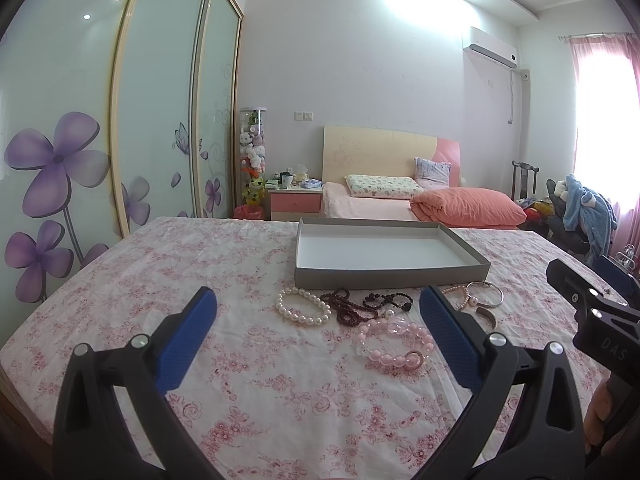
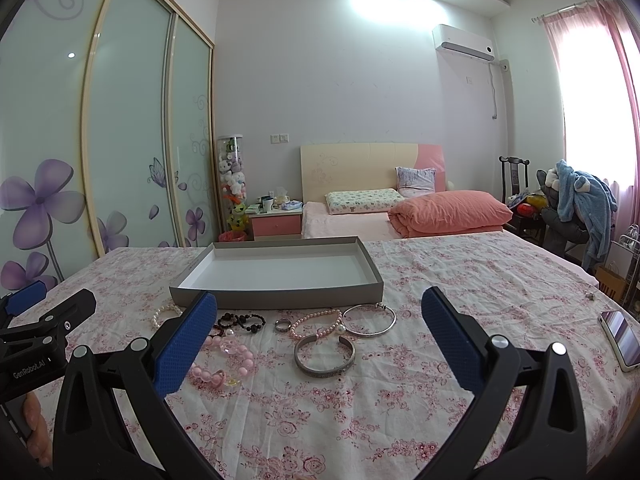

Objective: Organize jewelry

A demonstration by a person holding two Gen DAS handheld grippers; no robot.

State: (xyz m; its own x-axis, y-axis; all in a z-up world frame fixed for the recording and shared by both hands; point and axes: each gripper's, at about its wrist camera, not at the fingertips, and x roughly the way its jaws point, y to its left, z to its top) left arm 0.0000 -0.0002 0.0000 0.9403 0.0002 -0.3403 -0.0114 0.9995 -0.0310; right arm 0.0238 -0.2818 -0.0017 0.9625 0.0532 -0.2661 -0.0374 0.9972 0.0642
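A shallow grey tray (image 1: 390, 276) (image 2: 276, 297) with a white inside stands empty on the floral cloth. In front of it lie a white pearl bracelet (image 1: 303, 306), dark bead strands (image 1: 366, 304) (image 2: 242, 322), a pink bead bracelet (image 1: 394, 342) (image 2: 224, 364), a pink pearl strand (image 2: 316, 322), a small ring (image 2: 283, 325), a thin silver bangle (image 2: 369, 320) (image 1: 486, 293) and a silver cuff (image 2: 325, 355). My left gripper (image 1: 318, 326) is open and empty, above the cloth before the bracelets. My right gripper (image 2: 320, 332) is open and empty, near the cuff.
A phone (image 2: 622, 340) lies near the table's right edge. The floral cloth (image 1: 160, 280) covers the whole table. Behind are a bed (image 1: 400, 204), a nightstand (image 1: 295, 200), sliding wardrobe doors (image 1: 152, 120) at left and a chair with clothes (image 2: 576, 208) at right.
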